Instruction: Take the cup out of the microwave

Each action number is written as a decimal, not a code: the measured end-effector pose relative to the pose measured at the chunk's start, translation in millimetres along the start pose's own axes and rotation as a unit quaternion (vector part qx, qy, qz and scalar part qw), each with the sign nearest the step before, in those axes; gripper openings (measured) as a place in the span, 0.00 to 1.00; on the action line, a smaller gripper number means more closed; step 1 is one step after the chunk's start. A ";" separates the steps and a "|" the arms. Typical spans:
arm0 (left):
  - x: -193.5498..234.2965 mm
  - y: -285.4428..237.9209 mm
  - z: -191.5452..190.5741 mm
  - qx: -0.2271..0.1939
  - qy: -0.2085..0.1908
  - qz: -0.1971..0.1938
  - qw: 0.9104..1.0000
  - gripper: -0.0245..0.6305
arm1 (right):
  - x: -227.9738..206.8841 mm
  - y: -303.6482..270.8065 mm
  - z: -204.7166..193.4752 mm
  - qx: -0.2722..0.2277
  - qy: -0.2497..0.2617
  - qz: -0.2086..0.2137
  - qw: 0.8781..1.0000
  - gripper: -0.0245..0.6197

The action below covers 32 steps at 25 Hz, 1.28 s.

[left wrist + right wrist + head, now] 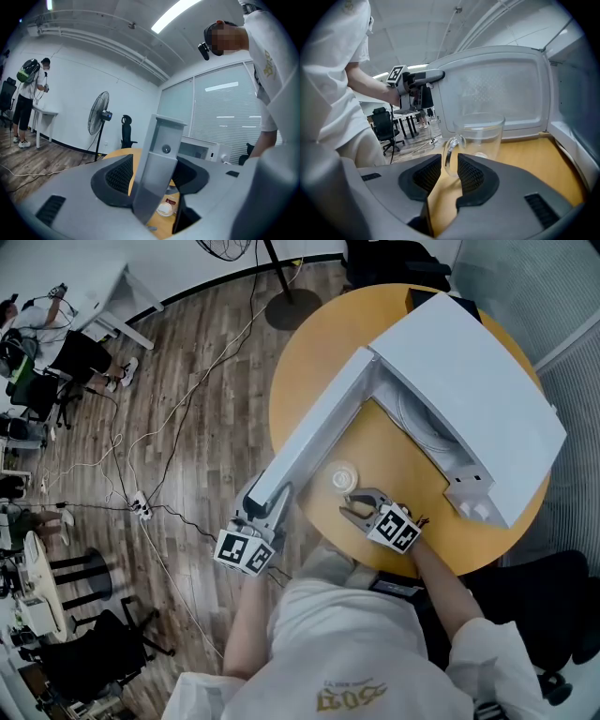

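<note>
**Colleague:** What did your right gripper have at that point?

**Me:** Nothing clamped. The right gripper (449,162) had its jaws apart. The handle (445,157) of the glass cup (480,136) stood in the gap, and as far as I could judge neither pad was pressing on it. The cup stood upright on the yellow table (529,161), outside the microwave (469,381) and just to the right of the open door (497,89).

**Colleague:** And the left one?

**Me:** The left gripper (153,177) was clamped on the door's free end, at the near left of the table.

**Colleague:** So the cup was out. What worried you?

**Me:** Two things. The handle was inside the right jaws, so I thought a crooked pull-back could catch it with a pad. That might drag or tip the cup, and glass on a smooth top would probably slide easily. The table's near edge was also not far behind it. The other worry was the door. The cup stood close to its inner face, so swinging the door shut before moving the cup aside could sweep it over.
</note>
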<state>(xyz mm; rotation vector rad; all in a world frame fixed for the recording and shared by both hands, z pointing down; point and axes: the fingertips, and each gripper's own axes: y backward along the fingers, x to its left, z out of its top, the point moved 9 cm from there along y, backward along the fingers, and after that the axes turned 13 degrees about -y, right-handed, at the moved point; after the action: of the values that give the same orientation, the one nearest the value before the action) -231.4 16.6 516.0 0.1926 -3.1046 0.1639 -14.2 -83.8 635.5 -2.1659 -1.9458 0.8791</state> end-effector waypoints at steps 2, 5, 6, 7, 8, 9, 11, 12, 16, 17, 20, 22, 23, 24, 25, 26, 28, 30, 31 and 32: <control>0.4 -0.1 -0.2 0.000 0.000 -0.001 1.000 0.42 | -2.2 6.5 1.6 -0.004 -0.006 -0.008 1.000 0.20; 1.5 -1.4 -1.4 0.000 0.000 -0.003 1.000 0.42 | -3.2 16.2 4.8 0.007 0.000 -0.013 1.000 0.23; 2.1 -1.7 -2.2 -0.001 -0.001 -0.004 1.000 0.42 | -2.4 19.2 6.2 0.013 0.006 -0.014 1.000 0.23; 2.6 -1.5 -2.8 -0.001 -0.001 -0.005 1.000 0.42 | -0.8 22.4 7.7 0.016 0.010 -0.017 1.000 0.24; 3.0 -1.1 -2.8 0.000 0.000 -0.005 1.000 0.42 | 1.2 25.9 9.5 0.016 0.012 -0.020 1.000 0.24; 3.3 -0.6 -2.7 0.001 0.001 -0.005 1.000 0.42 | 3.3 29.9 11.4 0.014 0.012 -0.023 1.000 0.25; 3.7 -0.2 -3.0 0.001 0.002 -0.006 1.000 0.42 | 6.0 38.8 14.8 0.007 0.011 -0.033 0.999 0.25; 3.7 -0.2 -3.3 0.001 0.001 -0.006 1.000 0.42 | 6.5 42.9 16.0 0.004 0.012 -0.040 0.999 0.25; 4.5 -0.8 -7.4 0.001 -0.002 -0.003 1.000 0.42 | 6.2 55.8 22.3 -0.005 0.009 -0.073 0.997 0.25; 3.3 -0.7 -7.7 0.002 -0.002 -0.002 1.000 0.42 | 6.9 61.2 26.2 -0.011 0.006 -0.082 0.997 0.24; 0.4 -0.6 -6.1 0.005 -0.004 -0.002 1.000 0.42 | 7.2 80.4 46.6 -0.049 -0.011 -0.112 0.992 0.23; -0.2 -0.1 -3.3 0.009 -0.006 -0.001 1.000 0.41 | 6.9 90.6 62.0 -0.085 -0.030 -0.137 0.986 0.22; -1.0 0.2 -2.4 0.012 -0.007 0.001 1.000 0.41 | 7.1 95.2 68.4 -0.107 -0.042 -0.149 0.982 0.22; -2.1 0.2 -2.1 0.014 -0.007 0.001 1.000 0.41 | 7.1 99.7 74.0 -0.130 -0.056 -0.161 0.977 0.20; -3.6 0.1 -2.1 0.016 -0.006 0.001 1.000 0.41 | 7.4 103.9 78.5 -0.155 -0.073 -0.171 0.970 0.18; -5.0 0.0 -2.1 0.018 -0.006 0.000 1.000 0.41 | 8.1 107.7 82.0 -0.177 -0.092 -0.179 0.963 0.16; -6.9 0.0 -1.9 0.019 -0.005 0.000 1.000 0.41 | 10.9 113.5 87.0 -0.207 -0.134 -0.192 0.950 0.06; -7.0 -0.1 -1.4 0.019 -0.004 -0.001 1.000 0.41 | 16.2 117.9 92.4 -0.225 -0.163 -0.196 0.941 0.06; -6.8 -0.6 -1.2 0.018 -0.003 -0.002 1.000 0.41 | 19.1 120.1 94.9 -0.234 -0.170 -0.197 0.937 0.06; -6.7 -1.0 -1.4 0.017 -0.003 -0.003 1.000 0.41 | 21.4 122.0 96.4 -0.244 -0.174 -0.201 0.933 0.06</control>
<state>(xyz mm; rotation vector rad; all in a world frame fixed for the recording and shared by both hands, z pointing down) -224.7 16.5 517.2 0.2031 -3.1086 0.2160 47.8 -114.3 494.6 -1.7689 -2.9139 0.8086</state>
